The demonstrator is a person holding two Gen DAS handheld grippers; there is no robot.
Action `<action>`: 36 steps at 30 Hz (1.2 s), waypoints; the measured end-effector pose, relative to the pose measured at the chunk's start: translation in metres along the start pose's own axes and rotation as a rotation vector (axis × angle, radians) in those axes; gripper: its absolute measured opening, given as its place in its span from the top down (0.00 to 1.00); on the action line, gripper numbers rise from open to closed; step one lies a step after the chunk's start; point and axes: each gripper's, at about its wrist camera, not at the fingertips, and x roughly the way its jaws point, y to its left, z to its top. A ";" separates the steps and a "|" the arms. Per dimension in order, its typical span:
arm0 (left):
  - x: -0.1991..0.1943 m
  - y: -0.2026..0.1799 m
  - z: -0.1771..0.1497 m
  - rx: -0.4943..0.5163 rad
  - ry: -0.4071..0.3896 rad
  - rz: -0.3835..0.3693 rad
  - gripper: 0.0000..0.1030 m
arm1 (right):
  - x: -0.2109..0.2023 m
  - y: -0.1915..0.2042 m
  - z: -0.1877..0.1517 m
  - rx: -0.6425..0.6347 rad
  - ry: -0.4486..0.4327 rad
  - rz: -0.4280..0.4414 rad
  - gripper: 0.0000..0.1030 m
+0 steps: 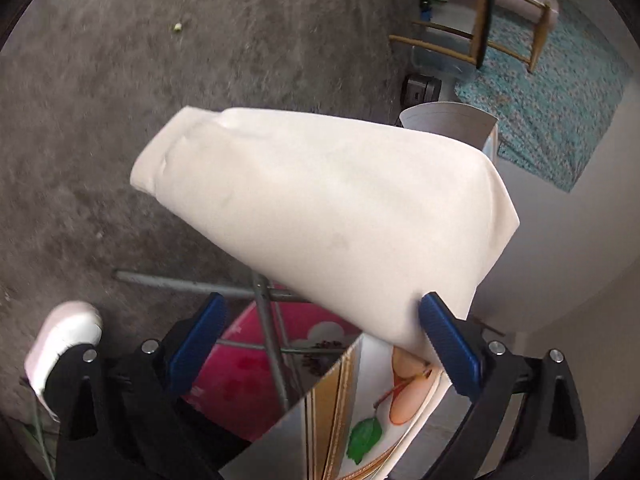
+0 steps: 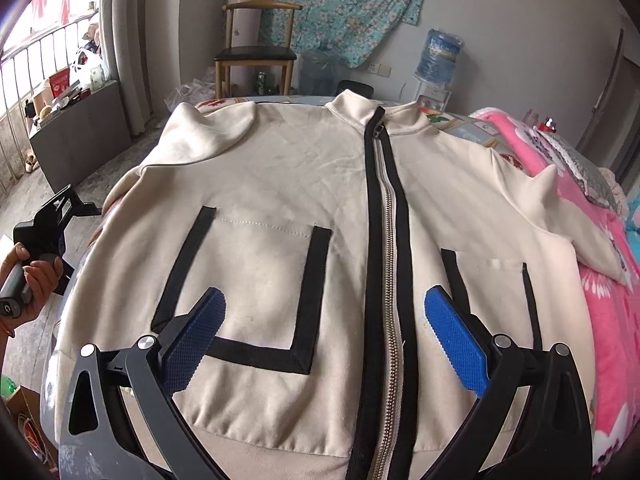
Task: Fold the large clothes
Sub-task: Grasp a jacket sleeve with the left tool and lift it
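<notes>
my right gripper (image 2: pixel 322 330) spread wide, hovering over jacket (image 2: pixel 280 200) left of zipper (image 2: pixel 386 216). my left gripper (image 1: pixel 320 344) spread too, sleeve (image 1: pixel 320 208) brushing one finger.

From my remote station, daylight pours through a railed window (image 2: pixel 36 52) at left, beside grey curtains (image 2: pixel 128 48). A wooden chair (image 2: pixel 256 52) stands against the pale far wall (image 2: pixel 520 12), where a turquoise floral cloth (image 2: pixel 344 4) hangs. A water dispenser (image 2: pixel 436 64) sits right of it. A pink floral blanket (image 2: pixel 608 280) covers the bed. Below, I see grey mottled floor (image 1: pixel 160 80).
</notes>
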 end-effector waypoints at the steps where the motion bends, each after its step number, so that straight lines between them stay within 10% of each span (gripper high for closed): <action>1: 0.002 0.004 0.004 -0.028 0.009 -0.026 0.08 | 0.002 0.000 0.000 0.004 0.002 0.000 0.07; 10: 0.032 0.023 0.042 -0.208 -0.001 -0.149 0.20 | 0.001 0.003 0.003 0.001 -0.036 -0.003 0.07; 15: 0.016 0.016 0.060 -0.207 -0.130 -0.100 0.83 | -0.009 0.000 0.007 0.005 -0.071 -0.012 0.07; 21: -0.072 -0.101 0.028 0.290 -0.482 0.140 0.92 | -0.024 -0.022 0.013 0.075 -0.099 0.008 0.07; 26: -0.109 -0.255 -0.095 0.903 -0.667 0.238 0.93 | -0.033 -0.046 0.010 0.120 -0.099 0.025 0.07; 30: -0.066 -0.330 -0.218 1.303 -0.602 0.304 0.93 | -0.037 -0.077 0.000 0.180 -0.080 0.037 0.07; 36: 0.069 -0.326 -0.319 1.517 -0.310 0.493 0.92 | -0.032 -0.129 -0.018 0.247 -0.014 0.013 0.07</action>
